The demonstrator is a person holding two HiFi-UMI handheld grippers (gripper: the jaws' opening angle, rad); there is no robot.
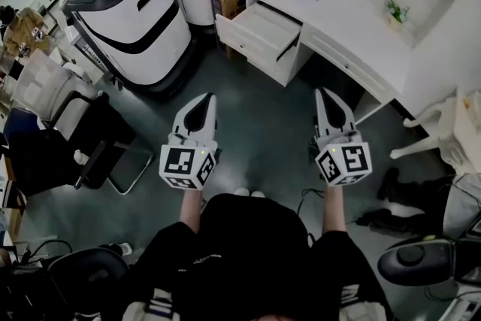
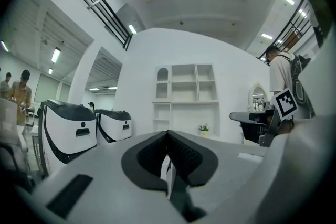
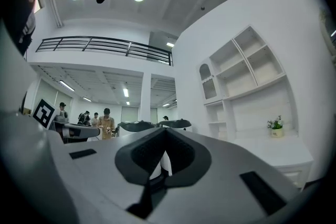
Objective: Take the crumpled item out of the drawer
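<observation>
In front of you, across grey floor (image 1: 263,124), a white table (image 1: 342,15) stands with its drawer (image 1: 252,49) pulled open. The drawer's inside looks pale, and the crumpled item is too small to make out there. You hold both tongs level, well short of the drawer. The left tongs (image 1: 203,100) are pressed together, empty. The right tongs (image 1: 323,95) are likewise closed on nothing. Two white machines (image 1: 131,22) stand left of the table.

lab hall: large white machines (image 1: 143,30), staged white desk (image 1: 346,19), mezzanine railing (image 3: 105,47)
</observation>
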